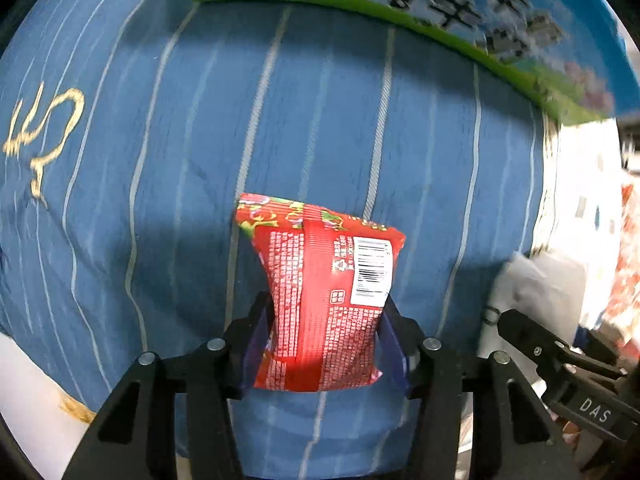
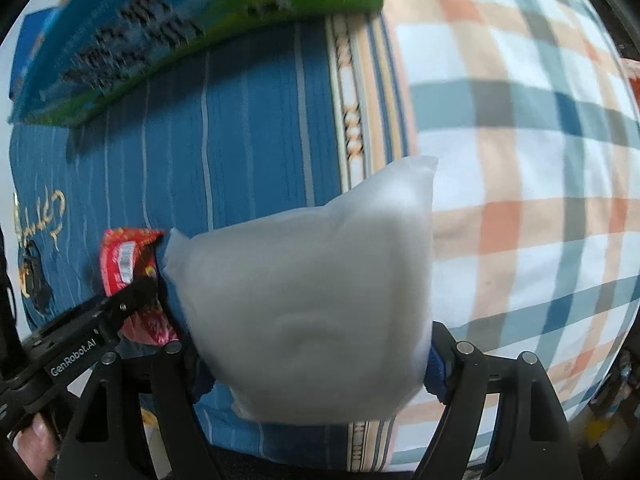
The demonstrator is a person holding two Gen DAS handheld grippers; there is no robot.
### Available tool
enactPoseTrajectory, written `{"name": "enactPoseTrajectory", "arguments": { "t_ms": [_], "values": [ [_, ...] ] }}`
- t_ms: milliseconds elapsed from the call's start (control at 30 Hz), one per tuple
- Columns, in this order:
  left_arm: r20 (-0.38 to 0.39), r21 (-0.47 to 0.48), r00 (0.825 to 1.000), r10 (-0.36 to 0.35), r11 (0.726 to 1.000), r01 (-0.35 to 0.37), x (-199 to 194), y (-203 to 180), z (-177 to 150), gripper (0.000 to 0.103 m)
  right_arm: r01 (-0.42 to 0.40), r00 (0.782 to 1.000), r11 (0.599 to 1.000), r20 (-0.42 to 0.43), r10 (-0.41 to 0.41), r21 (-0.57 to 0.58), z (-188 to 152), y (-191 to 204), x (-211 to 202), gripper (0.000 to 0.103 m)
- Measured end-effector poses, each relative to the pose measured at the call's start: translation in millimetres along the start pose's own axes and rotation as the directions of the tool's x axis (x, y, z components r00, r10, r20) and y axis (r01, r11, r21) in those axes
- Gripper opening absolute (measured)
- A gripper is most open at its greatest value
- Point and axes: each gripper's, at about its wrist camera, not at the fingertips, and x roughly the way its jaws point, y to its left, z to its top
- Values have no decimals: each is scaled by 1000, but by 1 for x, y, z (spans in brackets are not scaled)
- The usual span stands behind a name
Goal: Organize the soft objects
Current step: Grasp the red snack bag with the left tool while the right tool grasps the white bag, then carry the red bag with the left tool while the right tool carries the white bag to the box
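My left gripper (image 1: 322,312) is shut on a red snack packet (image 1: 324,296) with a barcode, held above blue striped bedding (image 1: 200,160). My right gripper (image 2: 316,356) is shut on a soft white translucent pouch (image 2: 312,292), held over the seam between the blue bedding (image 2: 248,128) and a plaid sheet (image 2: 520,160). The left gripper and red packet (image 2: 120,260) also show at the left of the right wrist view. The right gripper (image 1: 532,340) and the white pouch (image 1: 532,288) show at the right of the left wrist view.
A blue and green carton (image 1: 440,8) with large dark characters stands at the far edge of the bedding; it also shows in the right wrist view (image 2: 160,40). Yellow embroidery (image 1: 44,132) marks the blue cloth at left. Cluttered items (image 1: 624,240) lie at far right.
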Motion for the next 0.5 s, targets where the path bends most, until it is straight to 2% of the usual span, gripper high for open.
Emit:
{"name": "enactPoseTrajectory", "arguments": {
  "t_ms": [67, 233, 300, 400, 433, 500],
  "values": [
    [4, 39, 999, 34, 999, -35, 8, -12, 12, 50, 11, 1000, 1000, -8, -11, -9, -2, 5, 4, 85],
    [38, 65, 997, 74, 995, -77, 37, -37, -11, 49, 57, 998, 998, 5, -57, -25, -15, 17, 3, 85],
    [57, 72, 995, 84, 993, -88, 36, -44, -14, 46, 72, 997, 997, 9, -72, -31, -18, 22, 3, 85],
    [97, 70, 992, 85, 993, -92, 34, -49, -18, 44, 87, 996, 995, 36, -86, -38, -22, 29, 1, 78],
    [116, 70, 990, 81, 994, -89, 19, -41, -31, 44, 94, 995, 994, 50, -92, -47, -25, 33, -2, 75],
    [162, 74, 984, 75, 993, -88, 4, -50, -38, 43, 104, 993, 993, 69, -100, -58, -29, 37, -8, 73]
  ]
}}
